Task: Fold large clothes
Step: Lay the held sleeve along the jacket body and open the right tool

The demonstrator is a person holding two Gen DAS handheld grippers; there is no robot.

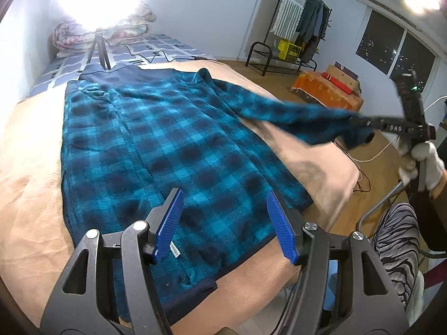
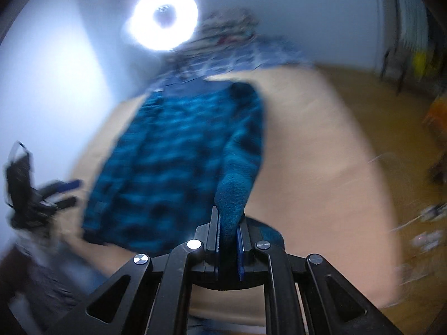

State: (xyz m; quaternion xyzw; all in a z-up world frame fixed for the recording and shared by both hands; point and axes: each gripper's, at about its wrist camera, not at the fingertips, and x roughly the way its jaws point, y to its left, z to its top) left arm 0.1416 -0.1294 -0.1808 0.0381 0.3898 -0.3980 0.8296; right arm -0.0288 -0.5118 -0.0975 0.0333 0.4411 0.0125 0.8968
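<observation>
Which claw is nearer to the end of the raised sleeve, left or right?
Right. The right claw is shut on the sleeve end; the left claw hovers open above the jacket's hem, apart from the sleeve.

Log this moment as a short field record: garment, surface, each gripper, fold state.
garment: blue plaid fleece jacket, body lying flat
surface: tan blanket on the bed
left gripper: open, above the hem, holding nothing
right gripper: shut on the sleeve, lifted off to the jacket's side
fold state: sleeve not yet laid over the body
</observation>
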